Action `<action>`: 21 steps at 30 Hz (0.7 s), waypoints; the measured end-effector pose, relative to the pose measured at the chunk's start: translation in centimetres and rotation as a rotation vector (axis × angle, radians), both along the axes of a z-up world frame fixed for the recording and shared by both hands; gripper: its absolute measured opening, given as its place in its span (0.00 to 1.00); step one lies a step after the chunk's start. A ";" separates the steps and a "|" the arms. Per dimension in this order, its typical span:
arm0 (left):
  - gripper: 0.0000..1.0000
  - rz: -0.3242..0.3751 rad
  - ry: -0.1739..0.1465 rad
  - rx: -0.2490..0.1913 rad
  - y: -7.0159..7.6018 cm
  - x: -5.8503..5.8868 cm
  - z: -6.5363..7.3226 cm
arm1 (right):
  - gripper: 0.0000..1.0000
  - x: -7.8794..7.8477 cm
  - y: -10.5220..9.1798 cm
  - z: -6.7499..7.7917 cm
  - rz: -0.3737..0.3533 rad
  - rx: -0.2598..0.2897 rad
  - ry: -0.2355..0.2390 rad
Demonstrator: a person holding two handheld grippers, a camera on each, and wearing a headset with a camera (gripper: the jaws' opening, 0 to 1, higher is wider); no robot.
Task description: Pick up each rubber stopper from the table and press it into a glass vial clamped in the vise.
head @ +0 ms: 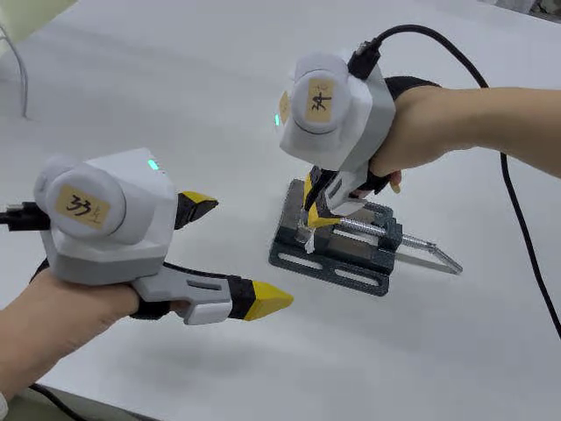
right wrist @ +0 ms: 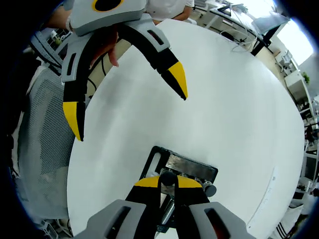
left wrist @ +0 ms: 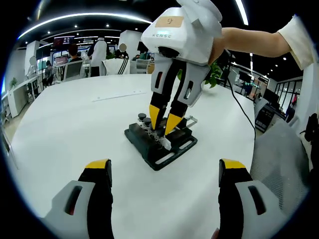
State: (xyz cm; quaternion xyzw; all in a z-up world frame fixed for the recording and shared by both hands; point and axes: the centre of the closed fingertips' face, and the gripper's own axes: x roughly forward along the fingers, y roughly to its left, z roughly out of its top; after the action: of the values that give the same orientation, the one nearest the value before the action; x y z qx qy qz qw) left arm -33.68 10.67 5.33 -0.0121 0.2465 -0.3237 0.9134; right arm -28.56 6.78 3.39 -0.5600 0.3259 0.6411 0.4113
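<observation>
Left claw (head: pixel 245 252) hovers nearest the lens, spread and empty, above the counter (head: pixel 175 88). Right claw (head: pixel 311 217) points down into the vise (head: pixel 337 259), pinching 1 dark rubber stopper (right wrist: pixel 167 177) over a clamped vial I cannot make out. A capped vial (right wrist: pixel 208 188) stands just beside. Seating step, I judge: next calls for a straight downward push, then letting go.

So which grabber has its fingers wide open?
The left gripper, hovering over the table, has its jaws spread wide. The right gripper is down at the vise, jaws pinched around a dark stopper.
</observation>
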 end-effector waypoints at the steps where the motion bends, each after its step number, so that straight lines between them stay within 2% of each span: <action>1: 0.87 0.000 0.000 0.001 0.0 0.0 0.0 | 0.04 0.0 0.0 0.0 -0.001 0.004 0.003; 8: 0.86 0.008 -0.004 -0.001 0.2 0.0 0.1 | 0.05 -0.1 -0.3 0.0 0.094 0.055 0.006; 17: 0.86 0.012 0.001 -0.003 0.3 -0.1 0.0 | 0.06 0.3 0.2 -0.2 0.133 0.075 -0.006; 21: 0.85 0.012 0.002 -0.004 0.3 0.0 0.0 | 0.07 0.3 0.3 -0.2 0.122 0.078 -0.006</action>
State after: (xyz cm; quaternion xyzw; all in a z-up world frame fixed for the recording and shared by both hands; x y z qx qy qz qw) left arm -33.69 10.97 5.33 -0.0159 0.2467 -0.3187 0.9150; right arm -28.21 7.06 3.22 -0.5645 0.2646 0.6754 0.3938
